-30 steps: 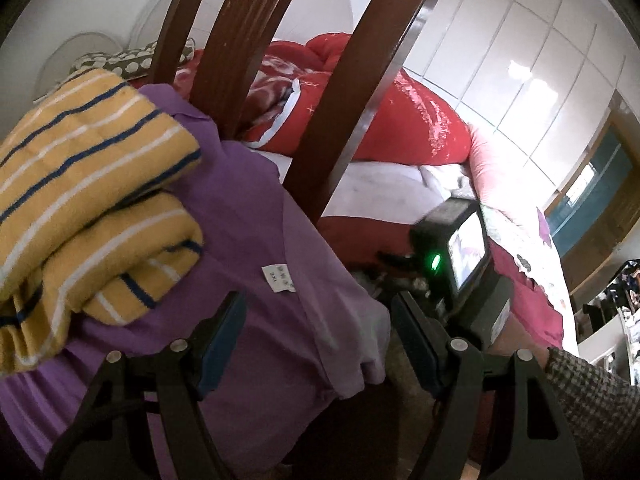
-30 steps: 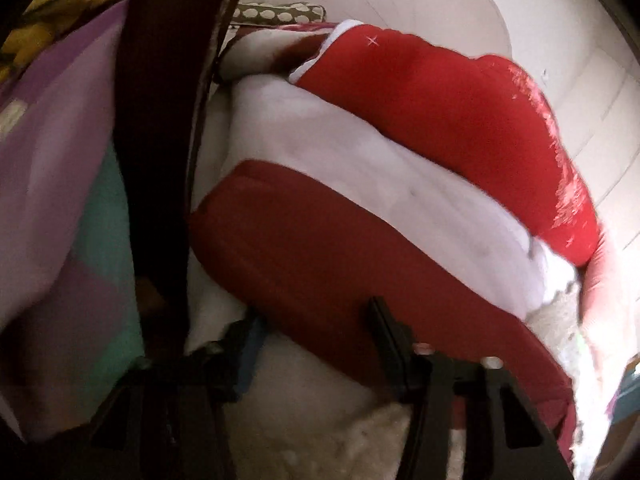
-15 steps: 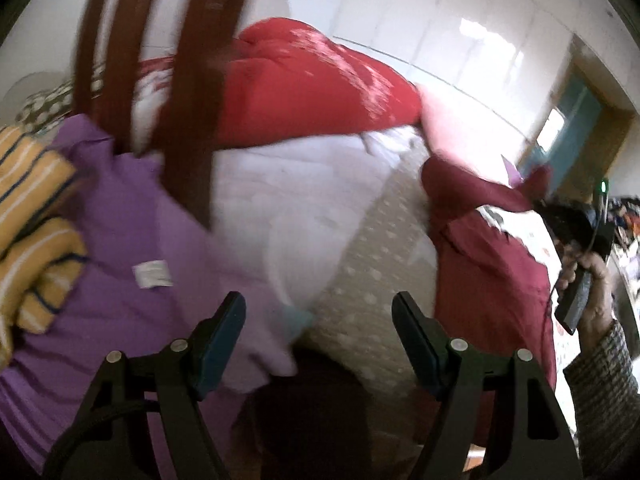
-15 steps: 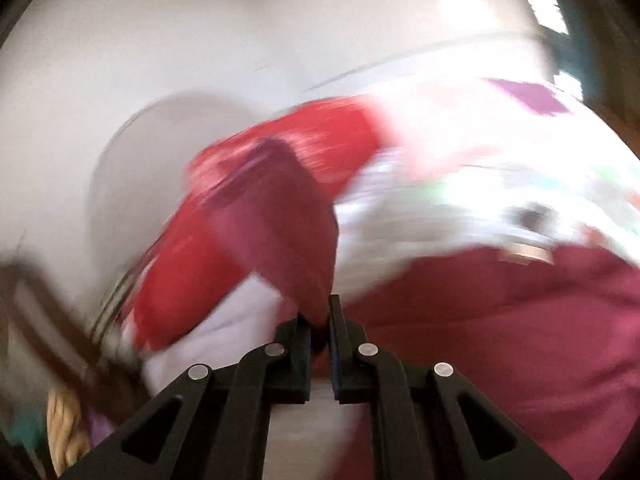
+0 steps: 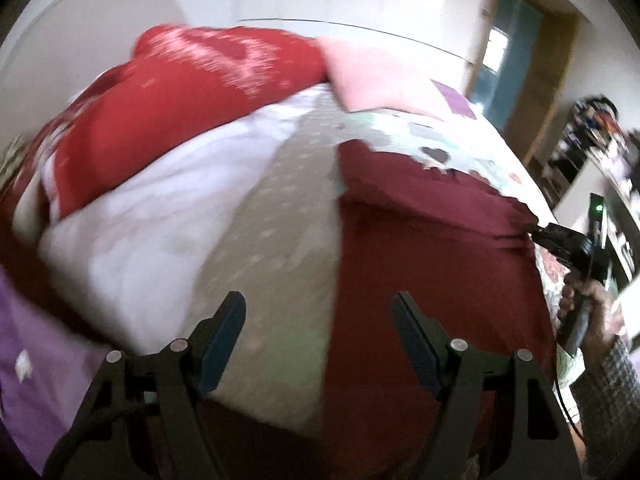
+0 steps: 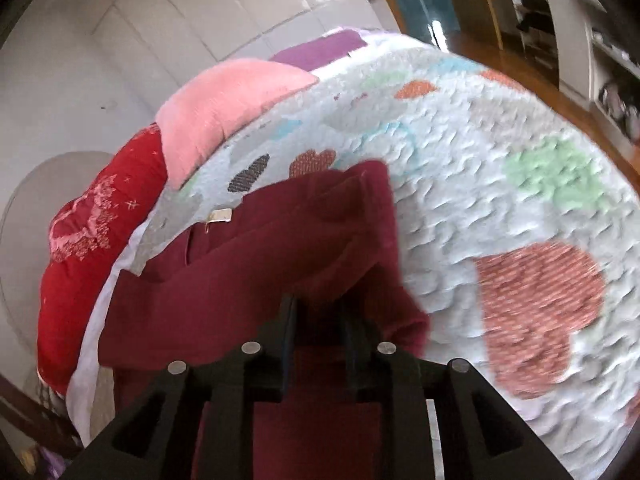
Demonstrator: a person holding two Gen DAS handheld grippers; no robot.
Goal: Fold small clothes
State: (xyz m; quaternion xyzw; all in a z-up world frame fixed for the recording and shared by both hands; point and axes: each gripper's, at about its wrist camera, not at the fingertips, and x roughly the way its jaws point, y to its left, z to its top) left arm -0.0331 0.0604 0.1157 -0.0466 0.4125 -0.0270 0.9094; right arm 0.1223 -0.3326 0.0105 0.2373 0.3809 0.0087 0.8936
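A dark red garment (image 5: 432,264) lies spread on the bed; in the right wrist view (image 6: 248,280) it shows a small white label near its far edge. My right gripper (image 6: 318,312) is shut on a fold of this garment at its right edge; it shows at the far right of the left wrist view (image 5: 538,232). My left gripper (image 5: 318,320) is open and empty, held above the bed just left of the garment.
The bed has a quilted cover with coloured hearts (image 6: 520,184), a pink pillow (image 6: 228,108), a red duvet (image 5: 192,92) and white bedding (image 5: 152,224). A purple garment (image 5: 36,380) is at lower left. A doorway (image 5: 516,60) and shelves (image 5: 592,136) stand at right.
My left gripper has swung right, away from the chair with the purple and striped clothes, toward the bed. My right gripper has shut on the dark red garment and drawn it onto the quilt.
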